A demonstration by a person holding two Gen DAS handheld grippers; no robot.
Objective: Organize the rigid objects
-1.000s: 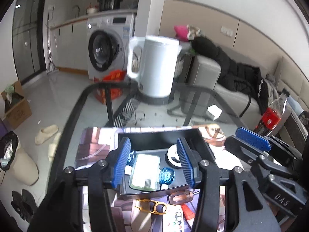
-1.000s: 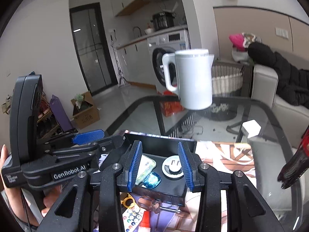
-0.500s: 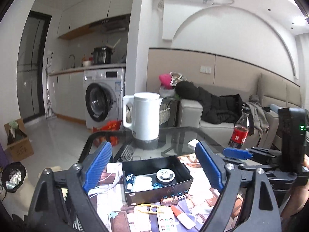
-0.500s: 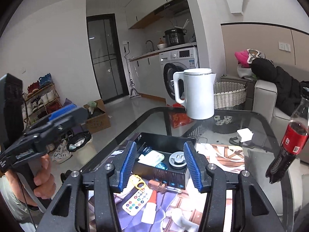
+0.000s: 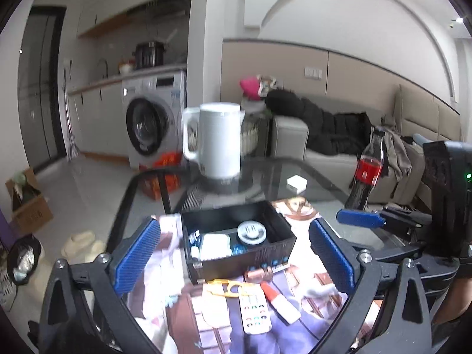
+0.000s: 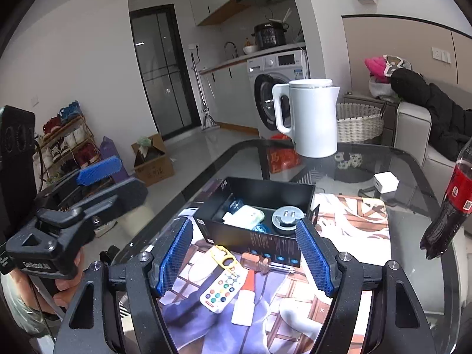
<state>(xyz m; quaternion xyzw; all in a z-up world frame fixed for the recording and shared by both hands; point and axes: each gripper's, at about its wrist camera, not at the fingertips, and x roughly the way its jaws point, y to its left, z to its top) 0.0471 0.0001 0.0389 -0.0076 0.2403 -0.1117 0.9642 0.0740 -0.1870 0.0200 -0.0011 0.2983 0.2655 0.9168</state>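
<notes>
A black open box (image 5: 236, 243) (image 6: 256, 221) sits on a printed mat on the glass table. It holds a round white plug adapter (image 5: 251, 232) (image 6: 287, 216), a pale green case (image 6: 244, 216) and a blue item. In front of it lie a yellow clip (image 6: 224, 258), a brown screwdriver (image 6: 256, 261), a small white remote with coloured buttons (image 6: 222, 289) (image 5: 255, 312) and a red-and-white stick (image 6: 246, 301). My left gripper (image 5: 233, 262) and right gripper (image 6: 243, 258) are both open and empty, held above the loose items.
A white kettle (image 6: 309, 118) stands at the table's far side. A cola bottle (image 6: 450, 203) stands at the right edge and a white charger cube (image 6: 386, 181) lies behind the mat. The glass table edge (image 6: 206, 174) runs along the left.
Both grippers have pulled back and up from the box and opened wide. The loose items in front of the box are now in view.
</notes>
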